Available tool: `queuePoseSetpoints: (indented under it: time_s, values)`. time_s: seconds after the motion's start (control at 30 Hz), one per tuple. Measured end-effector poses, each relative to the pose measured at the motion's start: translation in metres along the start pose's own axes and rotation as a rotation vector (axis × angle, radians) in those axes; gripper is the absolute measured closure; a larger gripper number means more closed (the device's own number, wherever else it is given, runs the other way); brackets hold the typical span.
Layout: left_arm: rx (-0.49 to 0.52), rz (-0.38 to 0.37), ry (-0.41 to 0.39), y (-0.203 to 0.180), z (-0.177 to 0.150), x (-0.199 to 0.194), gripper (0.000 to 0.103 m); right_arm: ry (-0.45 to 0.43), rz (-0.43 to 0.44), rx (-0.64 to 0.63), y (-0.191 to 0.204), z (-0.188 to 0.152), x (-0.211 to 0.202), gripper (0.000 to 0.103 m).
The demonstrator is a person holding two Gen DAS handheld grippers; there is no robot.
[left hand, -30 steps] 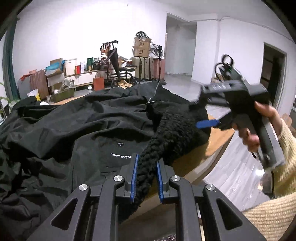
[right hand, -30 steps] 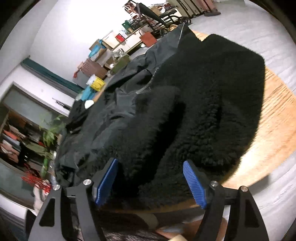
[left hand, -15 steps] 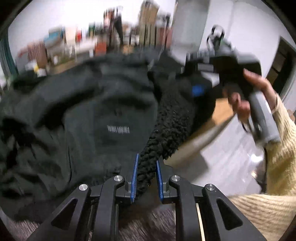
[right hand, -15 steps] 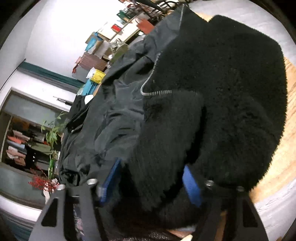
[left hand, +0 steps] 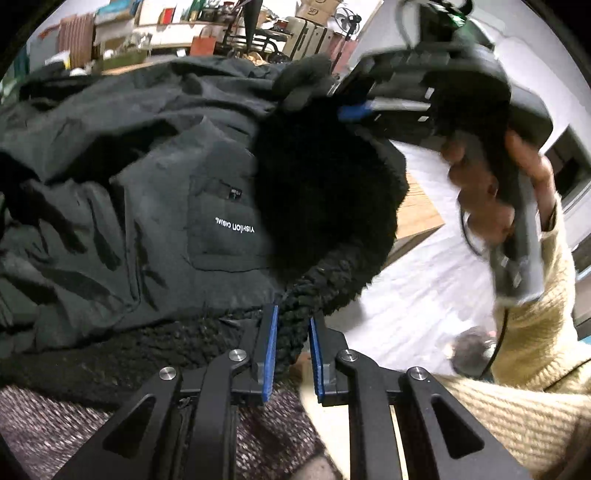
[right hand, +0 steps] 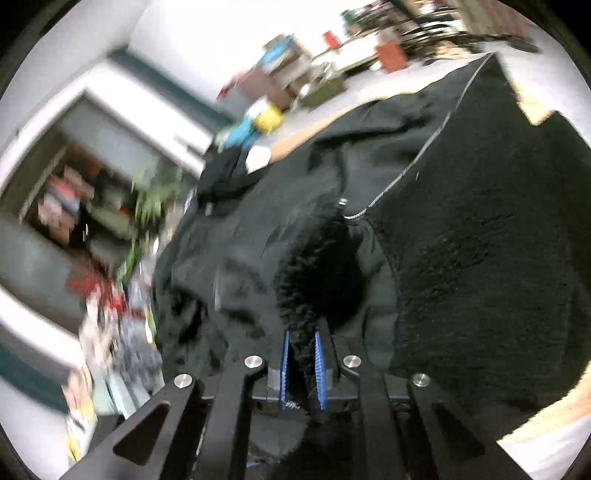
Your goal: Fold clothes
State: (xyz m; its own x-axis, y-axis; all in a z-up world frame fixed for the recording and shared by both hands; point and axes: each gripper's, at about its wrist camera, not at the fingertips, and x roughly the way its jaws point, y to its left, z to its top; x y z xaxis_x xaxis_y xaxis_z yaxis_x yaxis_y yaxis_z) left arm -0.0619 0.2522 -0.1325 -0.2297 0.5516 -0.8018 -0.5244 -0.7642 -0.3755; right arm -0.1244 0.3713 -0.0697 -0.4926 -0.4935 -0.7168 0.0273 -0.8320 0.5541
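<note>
A black jacket with fleece lining and a white-lettered inner label lies spread over a wooden table. My left gripper is shut on the jacket's fleece edge at the near side. My right gripper appears in the left wrist view at the upper right, held in a hand, gripping fleece higher up. In the right wrist view my right gripper is shut on a fold of fleece, with the jacket and its zipper stretching away.
The table's right edge drops to a pale floor. A cluttered shelf, boxes and suitcases stand along the far wall. A cabinet with a plant stands left in the right wrist view. My cream sleeve is at the lower right.
My right gripper, open around the fleece a second ago, has closed on it. Both grippers have lifted the fleece edge; the left has held its grip throughout.
</note>
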Motion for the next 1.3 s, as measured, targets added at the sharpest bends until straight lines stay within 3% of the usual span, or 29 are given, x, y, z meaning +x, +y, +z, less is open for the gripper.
queuePoseSetpoints:
  time_s: [0.1, 0.13, 0.2, 0.27, 0.33, 0.4, 0.47, 0.57, 0.67, 0.77, 0.83, 0.87, 0.9, 0.97, 1.07, 1.1, 1.17, 1.23, 1.3]
  values:
    - [-0.071, -0.089, 0.035, 0.019, -0.001, -0.01, 0.08, 0.13, -0.055, -0.107, 0.017, -0.019, 0.031, 0.09]
    - [-0.096, -0.12, 0.046, 0.027, -0.001, -0.017, 0.072, 0.16, -0.063, -0.138, 0.021, -0.026, 0.039, 0.09]
    - [-0.153, -0.152, -0.011, 0.048, -0.001, -0.053, 0.049, 0.155, -0.07, -0.179, 0.026, -0.037, 0.037, 0.09]
    - [-0.212, -0.193, -0.101, 0.069, 0.006, -0.09, 0.033, 0.131, -0.081, -0.221, 0.029, -0.046, 0.031, 0.09]
    - [-0.268, -0.254, -0.205, 0.087, 0.021, -0.119, 0.026, 0.097, -0.104, -0.278, 0.034, -0.056, 0.019, 0.09]
    - [-0.277, -0.229, -0.205, 0.092, 0.054, -0.115, 0.026, 0.101, -0.114, -0.306, 0.035, -0.065, 0.011, 0.09]
    - [-0.263, -0.205, -0.111, 0.09, 0.083, -0.083, 0.026, 0.132, -0.117, -0.312, 0.033, -0.073, 0.015, 0.09]
    - [-0.253, -0.272, 0.117, 0.073, 0.111, -0.001, 0.026, 0.186, -0.113, -0.315, 0.03, -0.087, 0.026, 0.09]
    - [-0.234, -0.256, 0.237, 0.055, 0.121, 0.055, 0.026, 0.19, -0.091, -0.274, 0.022, -0.093, 0.032, 0.089]
    - [-0.193, -0.186, 0.296, 0.046, 0.122, 0.082, 0.026, 0.168, -0.051, -0.257, 0.013, -0.094, 0.024, 0.089]
    - [-0.163, -0.144, 0.33, 0.04, 0.121, 0.096, 0.031, 0.172, -0.04, -0.257, 0.01, -0.094, 0.023, 0.089]
    - [-0.168, -0.138, 0.331, 0.042, 0.119, 0.098, 0.054, 0.177, -0.042, -0.262, 0.011, -0.094, 0.026, 0.089]
    - [-0.175, -0.133, 0.33, 0.045, 0.117, 0.1, 0.064, 0.182, -0.045, -0.271, 0.012, -0.094, 0.028, 0.089]
    - [-0.203, -0.144, 0.32, 0.053, 0.111, 0.1, 0.075, 0.193, -0.058, -0.302, 0.015, -0.097, 0.032, 0.086]
    - [-0.272, -0.209, 0.264, 0.069, 0.098, 0.085, 0.084, 0.207, -0.044, -0.356, 0.021, -0.099, 0.028, 0.067]
    - [-0.292, -0.235, 0.236, 0.073, 0.092, 0.076, 0.091, 0.207, -0.026, -0.358, 0.02, -0.097, 0.021, 0.056]
    - [-0.332, -0.286, 0.181, 0.082, 0.08, 0.058, 0.092, 0.195, 0.003, -0.357, 0.016, -0.091, 0.006, 0.046]
    - [-0.349, -0.322, 0.155, 0.086, 0.074, 0.048, 0.093, 0.118, 0.0, -0.33, 0.0, -0.072, -0.021, 0.029]
    - [-0.355, -0.326, 0.146, 0.089, 0.071, 0.043, 0.093, 0.039, -0.041, -0.252, -0.025, -0.034, -0.041, 0.022]
